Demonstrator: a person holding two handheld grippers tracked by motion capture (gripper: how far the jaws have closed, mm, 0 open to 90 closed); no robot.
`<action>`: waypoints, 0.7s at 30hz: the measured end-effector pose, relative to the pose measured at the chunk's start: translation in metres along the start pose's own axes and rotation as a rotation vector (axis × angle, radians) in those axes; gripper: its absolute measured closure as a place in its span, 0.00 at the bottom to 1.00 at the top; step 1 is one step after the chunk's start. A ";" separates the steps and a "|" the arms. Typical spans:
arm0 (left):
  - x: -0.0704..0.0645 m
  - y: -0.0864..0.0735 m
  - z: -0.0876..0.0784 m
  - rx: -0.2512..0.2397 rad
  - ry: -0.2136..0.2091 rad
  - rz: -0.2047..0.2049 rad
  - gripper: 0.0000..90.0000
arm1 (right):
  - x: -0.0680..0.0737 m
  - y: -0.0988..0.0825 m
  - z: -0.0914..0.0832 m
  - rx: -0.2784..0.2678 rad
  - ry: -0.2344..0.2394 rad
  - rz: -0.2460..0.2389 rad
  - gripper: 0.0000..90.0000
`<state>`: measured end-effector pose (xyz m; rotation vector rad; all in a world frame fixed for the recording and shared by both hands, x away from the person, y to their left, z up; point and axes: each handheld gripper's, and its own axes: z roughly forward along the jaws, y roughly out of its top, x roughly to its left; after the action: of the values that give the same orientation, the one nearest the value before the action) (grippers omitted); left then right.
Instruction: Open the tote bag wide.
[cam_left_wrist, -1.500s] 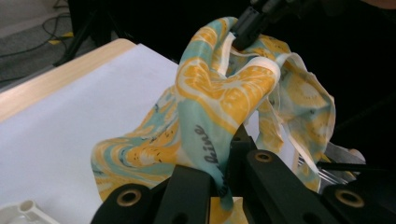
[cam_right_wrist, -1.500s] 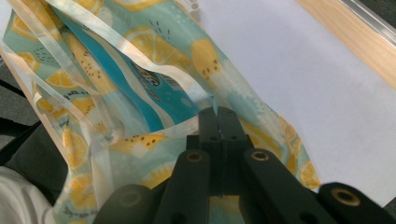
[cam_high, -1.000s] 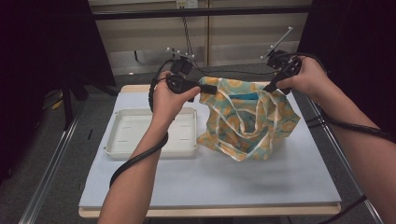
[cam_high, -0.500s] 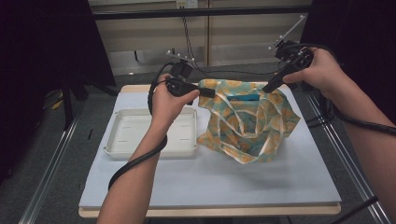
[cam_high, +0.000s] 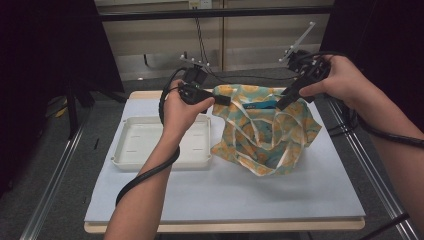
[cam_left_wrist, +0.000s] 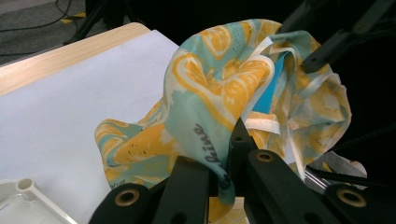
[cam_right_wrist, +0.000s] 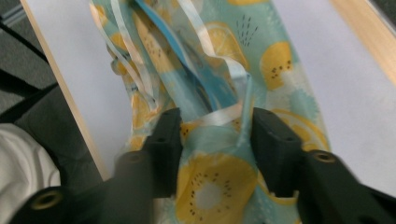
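On top of the table (cam_high: 225, 200), a pale sheet covers nearly the whole surface, with a strip of wood showing along the near and far edges. Its right half carries the lemon-print fabric bag (cam_high: 265, 130), teal and yellow, slumped at the bottom and lifted at the mouth between 2 grippers. Just to its left lies the white tray (cam_high: 135, 150), shallow, its floor bare.

Held level at the bag's left top corner, the left gripper (cam_high: 222, 100) has its jaws clamped tight on a fold of the rim. At the right top corner, the right gripper (cam_high: 282, 102) slants down toward the bag's mouth; its jaws have just been closing a little and stand partly apart, with fabric and a pale ribbon handle lying between them but not squeezed.

Inside the bag's mouth the high view shows a blue patch (cam_high: 260, 105), which the left gripper view shows as a blue lining or slip (cam_left_wrist: 268, 91) behind white ribbon straps (cam_left_wrist: 261, 123). That same view reveals dark script lettering on the pinched fold and a corner of the tray (cam_left_wrist: 23, 196). Seen along the right gripper's jaws, the bag (cam_right_wrist: 219, 154) shows several loose ribbon loops (cam_right_wrist: 224, 114) crossing between the pads, and the table's wooden edge at both sides.
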<state>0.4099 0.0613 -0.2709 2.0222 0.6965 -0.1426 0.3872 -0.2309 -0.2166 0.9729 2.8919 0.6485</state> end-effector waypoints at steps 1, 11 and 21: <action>-0.001 0.000 0.000 -0.006 0.000 -0.006 0.99 | -0.001 -0.001 0.003 0.005 0.003 -0.007 0.74; 0.005 -0.005 -0.005 0.006 0.005 -0.013 0.99 | -0.004 0.009 -0.015 -0.038 0.006 0.030 0.98; 0.018 -0.017 -0.003 0.020 0.022 -0.057 0.97 | -0.021 0.018 -0.014 -0.145 -0.007 0.123 0.99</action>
<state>0.4153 0.0779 -0.2886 2.0265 0.7696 -0.1614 0.4125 -0.2351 -0.1992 1.1368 2.7497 0.8470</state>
